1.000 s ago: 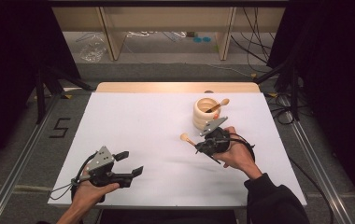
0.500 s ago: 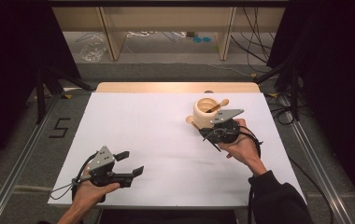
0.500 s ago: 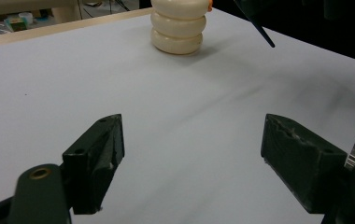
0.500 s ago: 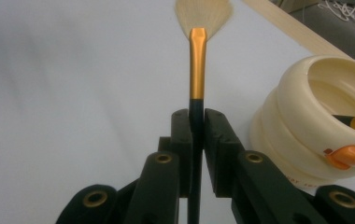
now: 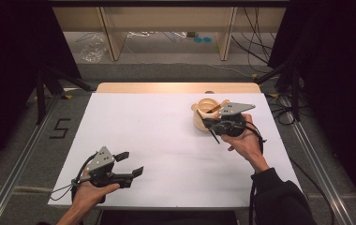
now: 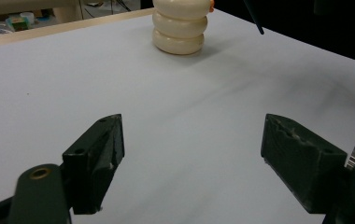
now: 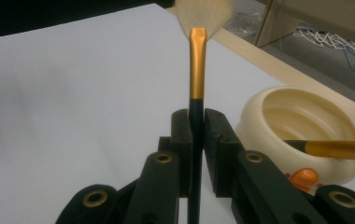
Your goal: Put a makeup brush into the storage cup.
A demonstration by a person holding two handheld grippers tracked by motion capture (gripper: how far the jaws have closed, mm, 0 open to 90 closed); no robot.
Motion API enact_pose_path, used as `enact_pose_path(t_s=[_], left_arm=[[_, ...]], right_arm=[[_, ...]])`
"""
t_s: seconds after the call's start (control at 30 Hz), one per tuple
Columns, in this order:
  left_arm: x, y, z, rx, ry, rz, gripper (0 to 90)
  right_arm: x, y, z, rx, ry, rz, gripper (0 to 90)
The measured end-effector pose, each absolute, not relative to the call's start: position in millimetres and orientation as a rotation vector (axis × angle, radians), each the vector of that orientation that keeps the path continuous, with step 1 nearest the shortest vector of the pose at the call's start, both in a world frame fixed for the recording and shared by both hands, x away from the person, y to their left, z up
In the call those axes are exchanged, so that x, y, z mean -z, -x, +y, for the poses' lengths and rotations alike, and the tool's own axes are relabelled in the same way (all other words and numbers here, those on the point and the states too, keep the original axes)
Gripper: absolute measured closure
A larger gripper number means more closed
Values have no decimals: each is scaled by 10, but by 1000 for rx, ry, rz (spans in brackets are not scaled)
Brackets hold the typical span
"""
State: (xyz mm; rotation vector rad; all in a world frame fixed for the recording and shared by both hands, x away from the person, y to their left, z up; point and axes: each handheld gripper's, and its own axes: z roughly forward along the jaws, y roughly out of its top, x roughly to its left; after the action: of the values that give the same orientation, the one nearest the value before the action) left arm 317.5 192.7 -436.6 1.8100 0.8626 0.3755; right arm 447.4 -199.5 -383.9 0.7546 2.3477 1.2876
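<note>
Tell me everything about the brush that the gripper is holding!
The brush has a thin black handle, a shiny gold collar and a fan of pale, soft-looking bristles at its far end. The right gripper pinches the black handle between its jaws. It is held up off the white table, beside the cream holder.

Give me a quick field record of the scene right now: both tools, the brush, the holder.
right tool: shut on the brush handle, beside the holder
brush: black handle, gold ferrule, pale fan bristles pointing away from the tool
holder: cream ribbed cup, upright on the white table, far right
second brush: lying in the holder's mouth
left tool: open, nothing between its jaws, near left of the table
</note>
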Motion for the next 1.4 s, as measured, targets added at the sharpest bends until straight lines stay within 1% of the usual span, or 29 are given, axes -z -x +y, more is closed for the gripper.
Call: enact_pose_path(t_s=[0.4, 1.4], left_arm=[[4367, -3177, 1931, -377, -1808, 863, 212], [4367, -3182, 1947, -366, -1800, 865, 213]], right_arm=[[3681, -4666, -2074, -1371, -799, 2185, 834], [3546, -5008, -1971, -1446, -834, 2040, 834]])
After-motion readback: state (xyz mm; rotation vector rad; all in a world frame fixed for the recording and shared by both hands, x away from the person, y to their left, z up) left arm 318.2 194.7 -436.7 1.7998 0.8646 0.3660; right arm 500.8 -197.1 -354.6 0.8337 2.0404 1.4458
